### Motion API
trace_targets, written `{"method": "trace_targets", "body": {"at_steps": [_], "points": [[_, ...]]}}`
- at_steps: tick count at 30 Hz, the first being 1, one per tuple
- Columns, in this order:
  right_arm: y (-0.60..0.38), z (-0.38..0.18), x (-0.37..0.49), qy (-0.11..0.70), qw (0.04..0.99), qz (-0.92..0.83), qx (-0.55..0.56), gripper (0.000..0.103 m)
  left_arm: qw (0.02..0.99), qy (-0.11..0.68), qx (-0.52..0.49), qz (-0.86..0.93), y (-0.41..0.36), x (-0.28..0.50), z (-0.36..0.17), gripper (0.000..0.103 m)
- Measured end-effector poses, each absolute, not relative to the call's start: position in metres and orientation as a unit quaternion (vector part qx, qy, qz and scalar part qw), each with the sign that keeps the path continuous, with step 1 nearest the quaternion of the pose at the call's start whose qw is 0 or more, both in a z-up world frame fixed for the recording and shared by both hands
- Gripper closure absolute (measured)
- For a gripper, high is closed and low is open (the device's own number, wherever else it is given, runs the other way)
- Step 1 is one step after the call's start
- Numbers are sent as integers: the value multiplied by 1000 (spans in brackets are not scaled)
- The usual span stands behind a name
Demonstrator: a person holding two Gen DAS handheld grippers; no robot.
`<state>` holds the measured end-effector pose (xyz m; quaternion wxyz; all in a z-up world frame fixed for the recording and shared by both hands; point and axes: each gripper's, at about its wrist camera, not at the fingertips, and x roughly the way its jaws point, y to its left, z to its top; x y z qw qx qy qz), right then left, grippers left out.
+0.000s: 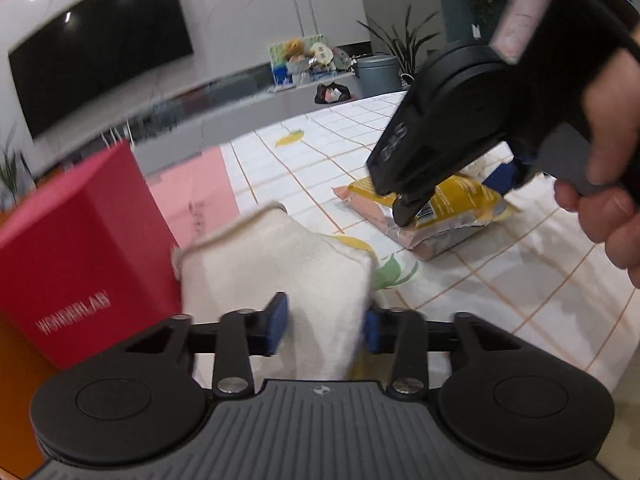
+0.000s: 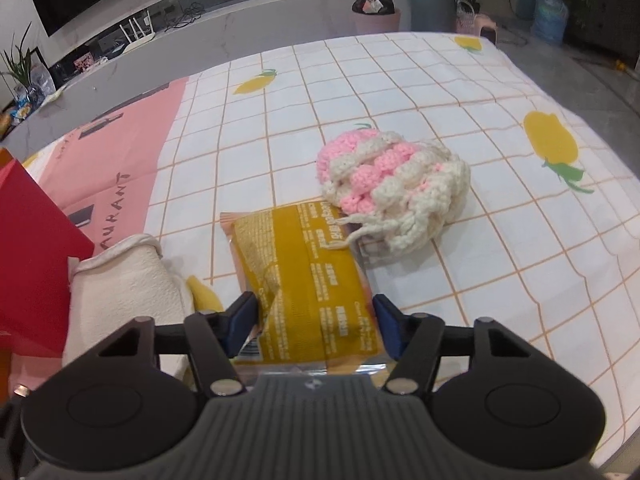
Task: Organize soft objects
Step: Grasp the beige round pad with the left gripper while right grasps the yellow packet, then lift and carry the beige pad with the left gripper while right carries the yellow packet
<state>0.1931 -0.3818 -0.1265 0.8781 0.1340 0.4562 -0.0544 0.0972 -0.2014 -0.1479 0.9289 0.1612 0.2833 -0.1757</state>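
My left gripper [image 1: 326, 322] is shut on a cream folded cloth [image 1: 276, 256], held beside a red box [image 1: 80, 256]. The cloth also shows in the right wrist view [image 2: 124, 280], next to the red box [image 2: 32, 260]. My right gripper [image 2: 316, 320] straddles a yellow snack packet [image 2: 304, 276] lying on the tablecloth; its blue pads [image 2: 244, 316] touch the packet's sides. In the left wrist view the right gripper [image 1: 404, 208] comes down onto the packet [image 1: 452, 204]. A pink and cream crocheted piece [image 2: 392, 184] lies just beyond the packet, its strings over the packet's far end.
A white checked tablecloth [image 2: 400, 80] with lemon prints covers the table, with a pink printed mat [image 2: 112, 160] at the left. The table's far edge meets a grey ledge; a grey bin [image 2: 432, 0] and plants stand behind.
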Motion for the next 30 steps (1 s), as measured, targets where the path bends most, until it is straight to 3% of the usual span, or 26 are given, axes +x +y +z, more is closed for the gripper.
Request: {"method": "trace_targets", "body": {"at_steps": [2,3,18,30], "points": [[-389,-124,191,460,873,-50,155,46,927,284,155,-189,-200,95,-145,90],[-391,-123,190,461,870,-48,165,46,927,280,156,-193,-200,92,-143,94],[-417,-106,150,435,859,-15,271,53,951,202,117,-200,-173,68,-91,96],[-405,-89,140,414,882,-2,224,56,953,201,100,-204,-171,69,-72,97]]}}
